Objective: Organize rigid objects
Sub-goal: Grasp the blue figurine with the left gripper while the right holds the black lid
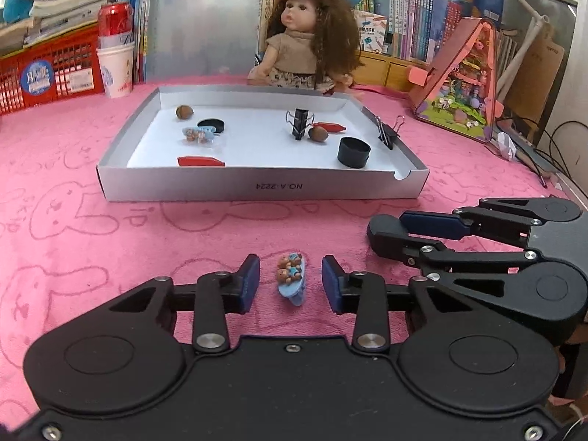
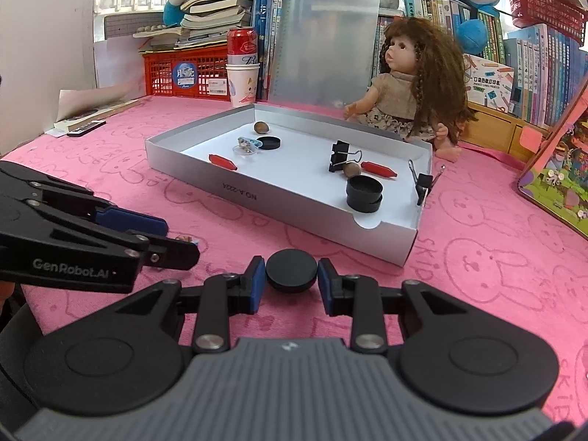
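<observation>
My left gripper is open, its blue pads on either side of a small blue bear clip that lies on the pink cloth without touching them. My right gripper has its pads against the sides of a black round lid low over the cloth. The silver tray ahead holds a second bear clip, red pieces, nuts, black lids and a binder clip. Another binder clip sits on the tray's right wall.
A doll sits behind the tray. A paper cup with a red can and a red basket stand back left. A pink toy house and cables lie to the right. Bookshelves fill the background.
</observation>
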### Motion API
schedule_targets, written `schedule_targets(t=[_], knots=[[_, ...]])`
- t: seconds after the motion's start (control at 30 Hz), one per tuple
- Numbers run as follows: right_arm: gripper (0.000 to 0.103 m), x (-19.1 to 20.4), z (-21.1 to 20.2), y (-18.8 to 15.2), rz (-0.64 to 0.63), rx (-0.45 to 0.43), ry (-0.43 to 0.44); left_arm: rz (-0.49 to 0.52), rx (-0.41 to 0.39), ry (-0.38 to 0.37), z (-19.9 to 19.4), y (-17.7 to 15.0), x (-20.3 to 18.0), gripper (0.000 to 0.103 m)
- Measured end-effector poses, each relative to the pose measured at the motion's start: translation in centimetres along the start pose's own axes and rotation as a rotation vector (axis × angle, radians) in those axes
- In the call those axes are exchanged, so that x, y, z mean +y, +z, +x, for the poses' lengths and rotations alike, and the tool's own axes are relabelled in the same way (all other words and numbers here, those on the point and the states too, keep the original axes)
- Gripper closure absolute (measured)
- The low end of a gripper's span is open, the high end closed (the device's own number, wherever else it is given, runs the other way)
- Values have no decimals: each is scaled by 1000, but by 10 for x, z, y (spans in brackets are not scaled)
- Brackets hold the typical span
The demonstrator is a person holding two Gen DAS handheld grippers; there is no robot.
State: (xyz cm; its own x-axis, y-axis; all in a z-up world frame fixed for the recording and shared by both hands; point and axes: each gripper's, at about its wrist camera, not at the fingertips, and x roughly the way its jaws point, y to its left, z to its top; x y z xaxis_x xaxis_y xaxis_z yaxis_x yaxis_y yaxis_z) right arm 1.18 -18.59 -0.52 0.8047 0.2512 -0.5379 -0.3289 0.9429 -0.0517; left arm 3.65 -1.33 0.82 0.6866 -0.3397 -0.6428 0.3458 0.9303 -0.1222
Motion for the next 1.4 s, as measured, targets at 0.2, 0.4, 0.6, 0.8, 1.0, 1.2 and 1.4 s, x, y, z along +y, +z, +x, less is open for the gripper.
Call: schedule_targets(t=[0.2,0.4,0.6,0.8,1.0,1.2,1.4], knots=[[66,4,1,-1,-6,3,6,10,-1,-24,1,-1,-8,74],[66,6,3,-3,-4,10,1,13,-3,-14,1,-2,-10,77],[66,11,3,-2,-19,7,5,26,-11,14,2,-2,-13,89],[66,12,4,-2,-12,7,2,28,-14,33,2,-2,-15,89],[66,10,5,0,9,1,2,28,-22,32,1,1,-14,89],[67,7,4,7,30,-5,-1,36,-43,42,0,10,-13,88],[67,3,1,15,39,-21,-19,50,-83,65,-4,23,-11,88]])
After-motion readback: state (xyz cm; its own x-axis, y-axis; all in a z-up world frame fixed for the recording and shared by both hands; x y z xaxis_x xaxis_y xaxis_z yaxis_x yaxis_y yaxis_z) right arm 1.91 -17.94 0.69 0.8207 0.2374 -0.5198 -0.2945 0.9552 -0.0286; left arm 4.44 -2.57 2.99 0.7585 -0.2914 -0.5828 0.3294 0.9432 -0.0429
